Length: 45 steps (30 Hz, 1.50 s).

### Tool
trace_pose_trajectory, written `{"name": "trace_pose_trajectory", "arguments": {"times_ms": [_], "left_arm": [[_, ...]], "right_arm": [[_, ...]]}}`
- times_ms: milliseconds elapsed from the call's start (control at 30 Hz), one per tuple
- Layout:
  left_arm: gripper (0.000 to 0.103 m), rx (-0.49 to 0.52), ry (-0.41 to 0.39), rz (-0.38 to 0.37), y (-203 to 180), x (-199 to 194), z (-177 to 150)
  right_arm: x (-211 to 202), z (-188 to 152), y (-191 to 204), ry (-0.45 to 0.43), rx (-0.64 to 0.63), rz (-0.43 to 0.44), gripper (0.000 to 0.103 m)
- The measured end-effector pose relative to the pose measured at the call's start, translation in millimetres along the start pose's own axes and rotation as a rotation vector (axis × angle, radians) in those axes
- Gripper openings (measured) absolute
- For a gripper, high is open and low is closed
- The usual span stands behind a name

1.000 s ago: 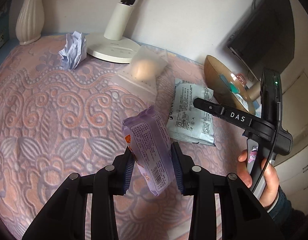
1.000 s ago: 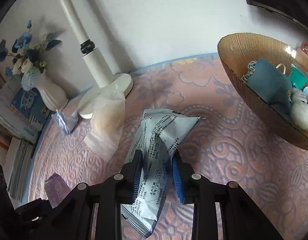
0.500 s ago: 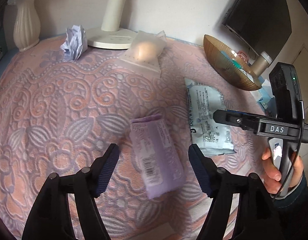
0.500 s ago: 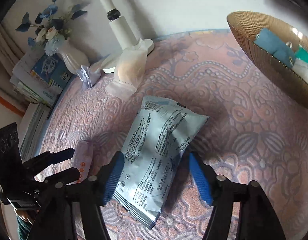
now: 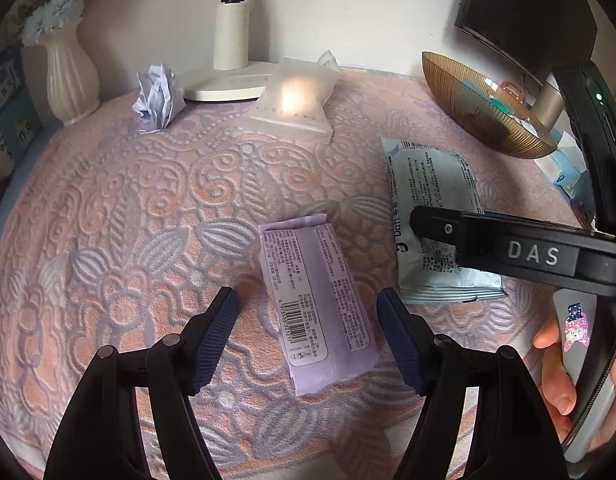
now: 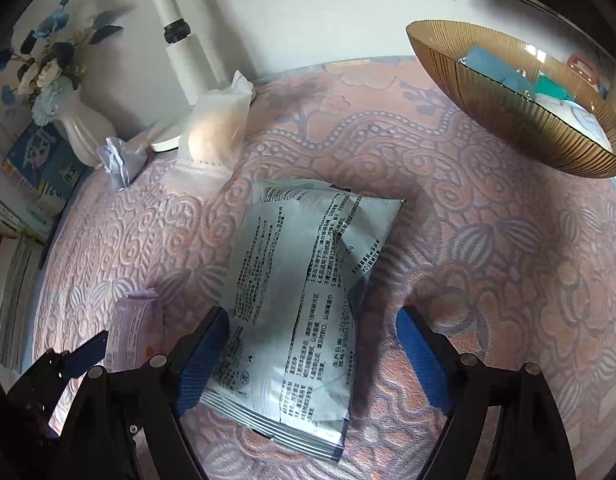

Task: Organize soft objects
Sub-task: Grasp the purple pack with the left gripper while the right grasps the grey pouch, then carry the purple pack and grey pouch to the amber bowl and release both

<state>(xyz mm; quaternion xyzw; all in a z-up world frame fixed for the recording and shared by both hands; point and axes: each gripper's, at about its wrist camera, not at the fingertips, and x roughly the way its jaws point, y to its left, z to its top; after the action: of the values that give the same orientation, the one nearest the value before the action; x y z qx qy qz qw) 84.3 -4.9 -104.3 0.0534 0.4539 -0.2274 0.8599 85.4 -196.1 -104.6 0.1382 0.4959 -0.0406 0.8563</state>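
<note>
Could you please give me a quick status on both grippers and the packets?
Left gripper open over purple packet, lying flat. Right gripper opening over grey-blue packet, also down. Nothing in the way.

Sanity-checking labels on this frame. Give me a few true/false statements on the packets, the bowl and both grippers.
1. The purple packet lies flat on the cloth between the left gripper jaws, pads clear of it. True.
2. The right gripper is clamped on the blue-white packet. False: its jaws are opening, and the packet lies on the cloth.
3. The amber bowl is empty. False: cloth items sit inside.
4. A crumpled paper ball sits near the white vase. True.
</note>
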Motion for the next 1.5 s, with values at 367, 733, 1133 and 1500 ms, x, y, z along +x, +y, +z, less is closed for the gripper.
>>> {"name": "trace_pose_trajectory", "arguments": {"times_ms": [367, 733, 1133, 1500], "left_arm": [[0.039, -0.006, -0.027, 0.099, -1, 1, -3], [0.038, -0.115, -0.051, 0.008, 21, -5, -4], [0.038, -0.146, -0.169, -0.101, 18, -46, 16], [0.038, 0.038, -0.308, -0.083, -62, -94, 115]], "right_arm": [[14, -4, 29, -0.060, -0.111, -0.127, 0.084], [-21, -20, -24, -0.132, 0.021, 0.156, 0.059], [-118, -9, -86, -0.324, 0.072, 0.152, 0.059], [-205, 54, -146, -0.503, 0.082, 0.038, 0.059]]}}
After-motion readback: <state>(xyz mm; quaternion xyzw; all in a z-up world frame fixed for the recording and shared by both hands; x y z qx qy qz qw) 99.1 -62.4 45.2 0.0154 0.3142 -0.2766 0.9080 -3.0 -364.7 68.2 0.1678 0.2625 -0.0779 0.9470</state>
